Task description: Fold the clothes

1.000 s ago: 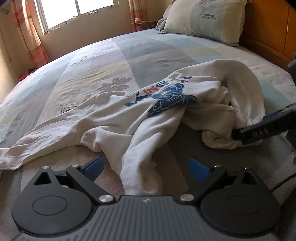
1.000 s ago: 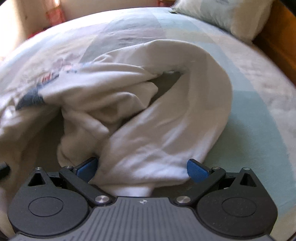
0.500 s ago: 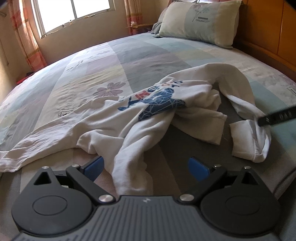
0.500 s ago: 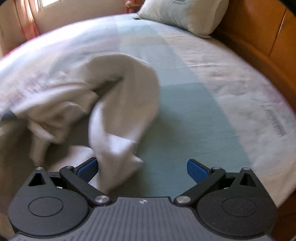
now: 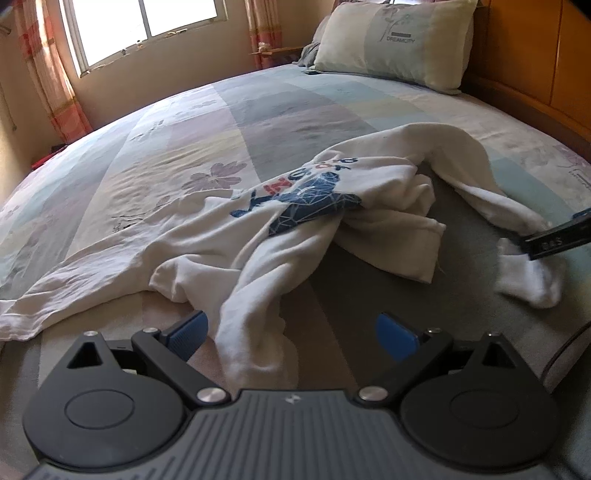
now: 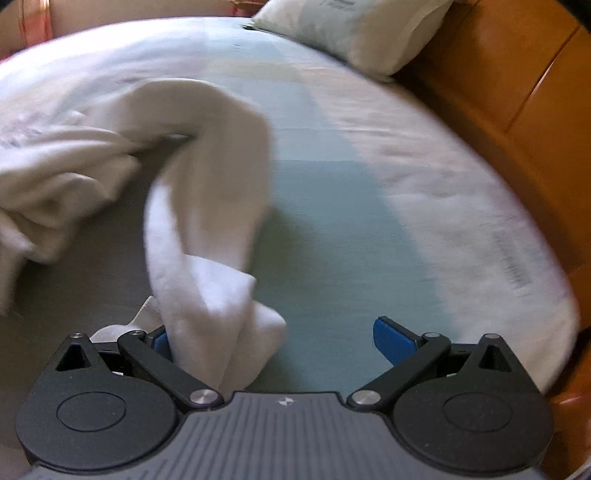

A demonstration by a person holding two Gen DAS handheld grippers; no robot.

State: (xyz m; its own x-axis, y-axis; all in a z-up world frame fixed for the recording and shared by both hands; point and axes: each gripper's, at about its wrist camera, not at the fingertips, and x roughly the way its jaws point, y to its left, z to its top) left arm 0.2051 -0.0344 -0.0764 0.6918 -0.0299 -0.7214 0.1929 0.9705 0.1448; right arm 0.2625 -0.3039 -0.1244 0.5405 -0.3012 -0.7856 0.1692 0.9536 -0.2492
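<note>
A white sweatshirt (image 5: pixel 207 236) with a blue and red chest print (image 5: pixel 306 206) lies crumpled on the bed. One sleeve (image 5: pixel 255 332) runs toward me and ends between the fingers of my left gripper (image 5: pixel 291 334), which is open and low over the bed. The other sleeve (image 6: pixel 210 221) arches to the right, and its cuff (image 6: pixel 236 317) hangs over the left finger of my right gripper (image 6: pixel 277 339), whose jaws stand wide open. In the left wrist view a right-gripper finger (image 5: pixel 557 242) pokes in at the far right, with the cuff (image 5: pixel 528 284) drooping below it.
The patchwork bedspread (image 5: pixel 184 122) covers a wide bed. A pale pillow (image 5: pixel 395 40) leans on the wooden headboard (image 6: pixel 517 92) along the right side. A window (image 5: pixel 140 22) with checked curtains is at the far left. The bed's right edge (image 6: pixel 554 295) is near my right gripper.
My right gripper has drawn the right sleeve out to the right, away from the bunched body, stretching it into a long arch. The left gripper has backed off a little and stays open.
</note>
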